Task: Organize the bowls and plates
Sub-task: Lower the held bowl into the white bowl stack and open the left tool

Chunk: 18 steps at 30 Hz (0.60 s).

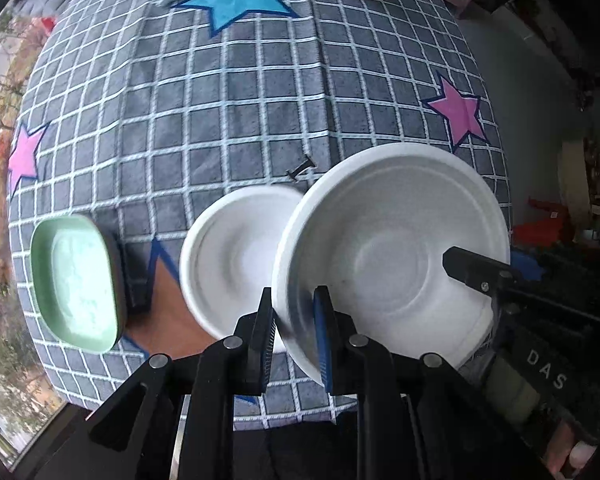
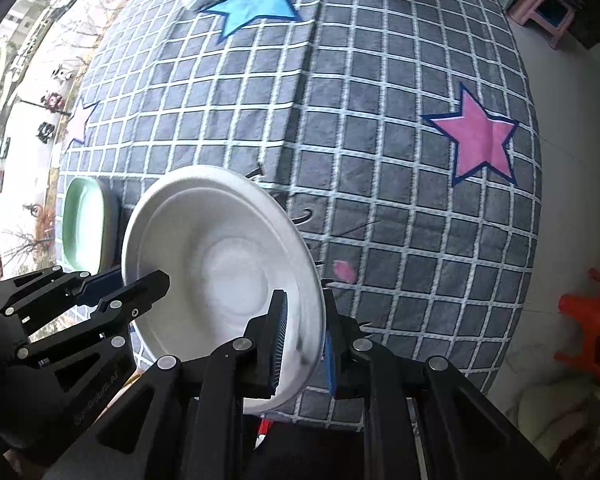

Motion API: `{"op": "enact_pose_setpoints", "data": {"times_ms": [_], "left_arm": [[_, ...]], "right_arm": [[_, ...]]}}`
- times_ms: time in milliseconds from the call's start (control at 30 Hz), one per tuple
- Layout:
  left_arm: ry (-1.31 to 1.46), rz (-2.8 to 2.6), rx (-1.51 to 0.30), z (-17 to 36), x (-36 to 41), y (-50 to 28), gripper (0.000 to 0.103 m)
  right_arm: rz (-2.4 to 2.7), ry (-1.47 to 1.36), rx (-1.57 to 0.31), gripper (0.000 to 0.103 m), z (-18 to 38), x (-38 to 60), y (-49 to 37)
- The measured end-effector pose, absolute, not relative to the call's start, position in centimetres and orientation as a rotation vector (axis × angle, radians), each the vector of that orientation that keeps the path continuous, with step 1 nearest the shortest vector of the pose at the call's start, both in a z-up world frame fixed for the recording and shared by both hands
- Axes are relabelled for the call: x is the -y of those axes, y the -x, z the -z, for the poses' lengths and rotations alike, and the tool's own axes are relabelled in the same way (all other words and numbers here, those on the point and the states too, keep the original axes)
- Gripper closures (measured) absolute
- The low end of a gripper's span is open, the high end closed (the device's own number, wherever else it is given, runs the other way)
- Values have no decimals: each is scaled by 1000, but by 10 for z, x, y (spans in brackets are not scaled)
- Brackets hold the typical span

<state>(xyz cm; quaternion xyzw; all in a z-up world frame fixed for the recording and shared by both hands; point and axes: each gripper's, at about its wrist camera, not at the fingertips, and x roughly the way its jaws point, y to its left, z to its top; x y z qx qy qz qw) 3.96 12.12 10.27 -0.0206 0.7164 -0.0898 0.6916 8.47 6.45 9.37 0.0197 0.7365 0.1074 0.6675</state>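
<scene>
Above the tabletop point(image 1: 228, 112), both tongs, left point(image 1: 296, 336) and right point(image 2: 304, 344), pinch opposite rims of white bowl point(image 1: 392, 256); looks light, thin, flexible, so grip rims gently.

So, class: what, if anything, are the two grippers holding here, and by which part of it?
Both hold one white bowl, lifted above the table. The left gripper pinches its rim on one side; the right gripper pinches the rim on the opposite side.

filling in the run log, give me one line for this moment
left gripper: shut on white bowl rim | right gripper: shut on opposite rim | second white bowl, green dish: on table
</scene>
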Motion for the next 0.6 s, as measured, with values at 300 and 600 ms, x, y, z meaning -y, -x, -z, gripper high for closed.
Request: {"op": "enact_pose_setpoints", "data": {"times_ms": [300,600], "left_arm": [[111,101,-1580,-113,-177,-22,82],[120,75,-1558,-114,-198,-16,82]], "right_arm": [[-349,54,-1644,85,-106,-125,-77],[-363,98,-1639,85,-106,-155,-75]]}}
